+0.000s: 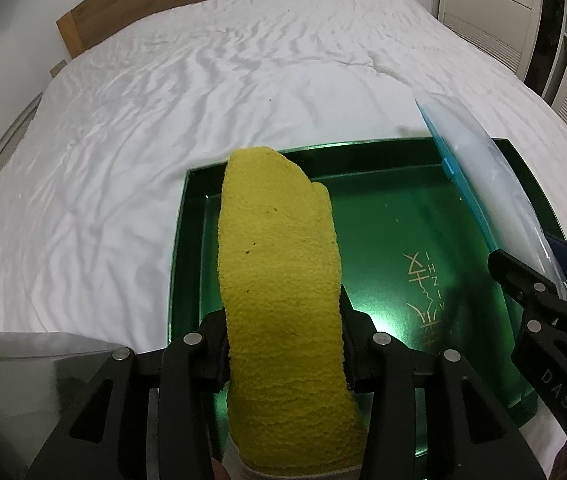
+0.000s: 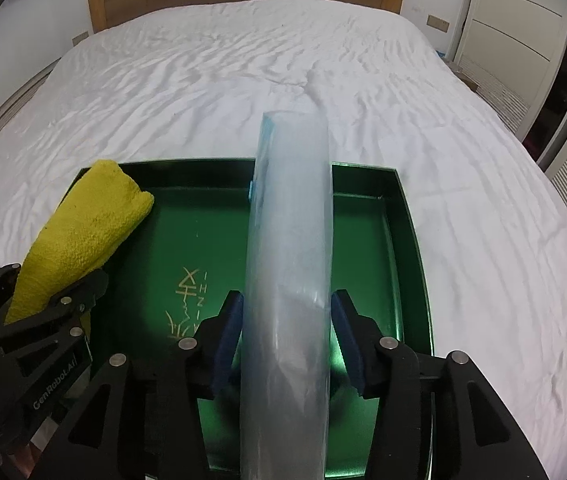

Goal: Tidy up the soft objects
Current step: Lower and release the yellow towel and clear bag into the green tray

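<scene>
Spreading across both views, the bed (image 1: 211, 92) with its rumpled white sheet gives a soft, yielding floor under everything; on it, near the foot, lies the green tray (image 1: 423, 168) — shallow, glossy, with gold lettering on its bottom and nothing resting inside it as far as can be seen; above the tray hang the two things of the task. The plastic bag (image 2: 289, 248), clear with a blue zip strip along one edge, stands up out of the right gripper (image 2: 287, 320), whose blue-padded fingers are pinching it near its lower part; it looks very light, slick and floppy, so I judge it will slide in a loose grip and sag or fold wherever it is not held, and is best taken close by the stiffer zip edge so that the mouth can be kept open. The yellow sock (image 1: 279, 264) — thick, fuzzy, terry-like — is held over the left side of the tray by the left gripper (image 1: 285, 344), its fingers pressed onto the sock about midway along, the toe end pointing away toward the headboard and a paler cuff hanging toward the camera; it should be light, soft and grippy, unlikely to slip but sure to droop and bunch; a hold nearer the toe would likely steer it better into the bag's mouth.
</scene>
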A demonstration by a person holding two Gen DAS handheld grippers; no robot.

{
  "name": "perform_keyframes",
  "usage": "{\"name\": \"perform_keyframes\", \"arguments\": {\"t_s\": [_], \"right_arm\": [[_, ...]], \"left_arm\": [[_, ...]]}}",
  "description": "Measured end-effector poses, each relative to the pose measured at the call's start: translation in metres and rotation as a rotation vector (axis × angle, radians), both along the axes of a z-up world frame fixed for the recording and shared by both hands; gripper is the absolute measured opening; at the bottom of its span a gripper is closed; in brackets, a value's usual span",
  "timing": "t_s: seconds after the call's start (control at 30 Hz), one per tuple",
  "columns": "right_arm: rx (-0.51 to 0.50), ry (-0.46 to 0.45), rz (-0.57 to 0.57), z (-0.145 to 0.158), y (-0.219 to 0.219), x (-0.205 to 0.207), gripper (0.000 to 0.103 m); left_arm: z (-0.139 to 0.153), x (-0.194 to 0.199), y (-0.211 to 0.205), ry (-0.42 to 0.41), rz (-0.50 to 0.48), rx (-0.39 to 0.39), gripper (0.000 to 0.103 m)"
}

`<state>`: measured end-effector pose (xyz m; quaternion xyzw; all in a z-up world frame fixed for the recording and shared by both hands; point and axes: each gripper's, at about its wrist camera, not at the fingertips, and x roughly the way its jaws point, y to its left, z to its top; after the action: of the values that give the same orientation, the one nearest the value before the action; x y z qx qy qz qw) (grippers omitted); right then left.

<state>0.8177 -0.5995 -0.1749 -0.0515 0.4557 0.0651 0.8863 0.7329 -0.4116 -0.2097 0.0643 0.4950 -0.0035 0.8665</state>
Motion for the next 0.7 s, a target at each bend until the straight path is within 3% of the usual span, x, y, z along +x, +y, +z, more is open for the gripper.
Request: {"name": "perform_keyframes", "arguments": {"t_s": [0.7], "right_arm": [[0.015,-0.084,-0.036,0.019,0.008,0.000,0.053]], "left_arm": [[0.020,-0.011,0.006,-0.091,0.003,0.006,0.039]]}}
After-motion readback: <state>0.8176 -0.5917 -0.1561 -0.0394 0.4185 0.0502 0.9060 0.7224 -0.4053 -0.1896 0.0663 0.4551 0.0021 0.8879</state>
